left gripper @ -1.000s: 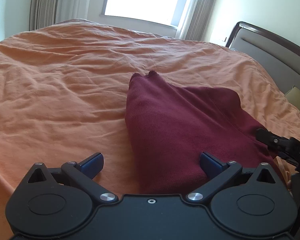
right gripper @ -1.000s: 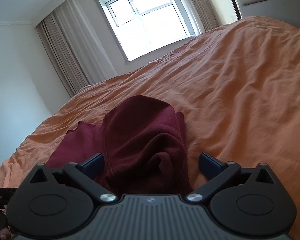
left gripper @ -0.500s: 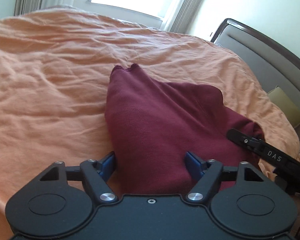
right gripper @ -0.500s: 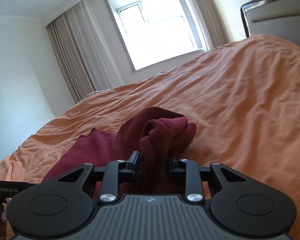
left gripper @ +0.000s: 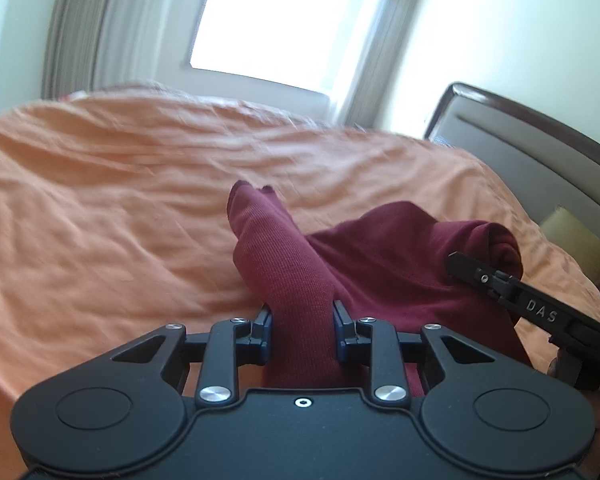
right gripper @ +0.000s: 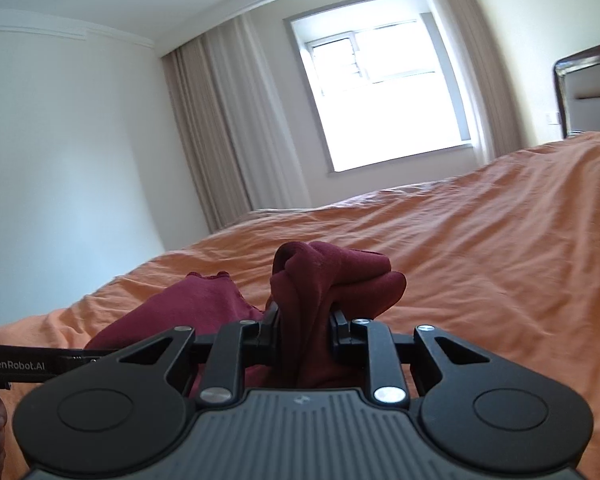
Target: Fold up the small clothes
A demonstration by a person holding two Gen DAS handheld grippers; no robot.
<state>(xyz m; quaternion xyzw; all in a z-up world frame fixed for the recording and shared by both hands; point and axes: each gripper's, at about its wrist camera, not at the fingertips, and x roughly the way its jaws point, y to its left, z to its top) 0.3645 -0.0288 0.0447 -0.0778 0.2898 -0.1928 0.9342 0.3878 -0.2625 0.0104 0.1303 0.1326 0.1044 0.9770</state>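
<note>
Left gripper (left gripper: 302,326), jaws closing, pinches a ridge of the maroon garment (left gripper: 364,264). Right gripper (right gripper: 304,330), jaws closing, clamps a bunched fold of the same garment, lifted off the orange bedspread (left gripper: 100,216). Headboard (left gripper: 540,164) and window (right gripper: 384,92) behind.

- The left gripper (left gripper: 302,330) is showing a smooth matte black body with two round raised discs, at 7 and 5 o'clock of its view.
- Silver screw heads are glinting on its black linkage arms, and blue pads are lining its fingers (left gripper: 265,330).
- The right gripper (right gripper: 304,334) is wearing a grey ribbed plate between matching black discs.
- Its side bar is carrying white "DAS" lettering; the left one's is reading "GenRobot.AI".
</note>
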